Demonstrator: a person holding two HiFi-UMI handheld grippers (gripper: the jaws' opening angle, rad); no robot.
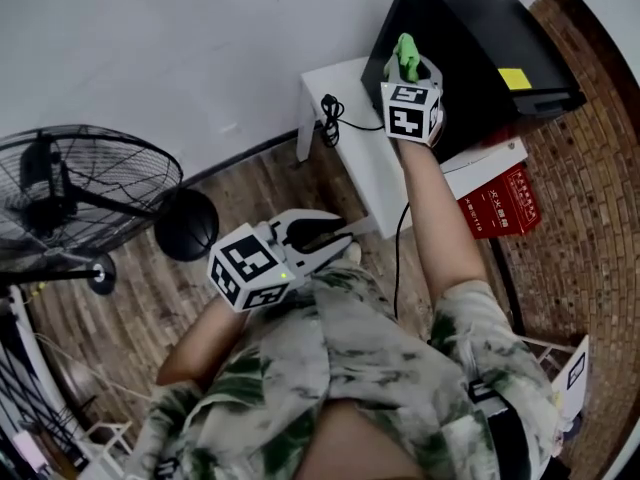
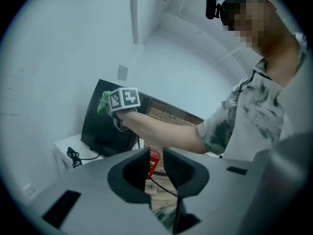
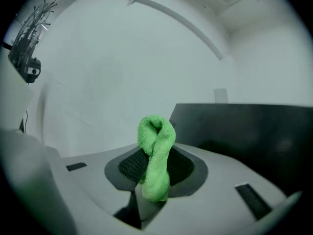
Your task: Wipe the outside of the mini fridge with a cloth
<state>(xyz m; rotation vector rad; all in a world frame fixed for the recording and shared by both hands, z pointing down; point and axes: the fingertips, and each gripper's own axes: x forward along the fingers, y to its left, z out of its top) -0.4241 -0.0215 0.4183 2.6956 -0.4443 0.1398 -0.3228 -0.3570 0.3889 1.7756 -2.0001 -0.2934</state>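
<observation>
Low in the frame's centre, the left gripper [image 1: 335,236] hovers with its jaws slightly parted and empty. At upper right, the right gripper [image 1: 405,65] pinches a folded green terry cloth [image 1: 406,50] beside the black boxy mini fridge [image 1: 480,38], which stands on a white low table [image 1: 365,158]. A coiled black cord [image 1: 330,111] lies near it, and a black floor fan [image 1: 90,188] stands at far left.

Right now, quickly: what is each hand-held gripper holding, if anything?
Left hand-held gripper: open, nothing between its jaws.
Right hand-held gripper: closed on a green cloth.

A lived-in room, likely a home (or a small studio): plank floor [image 1: 250,198], standing fan [image 1: 80,193], white walls [image 1: 180,48], mini fridge [image 1: 470,48] on a low counter [image 1: 365,163].
</observation>
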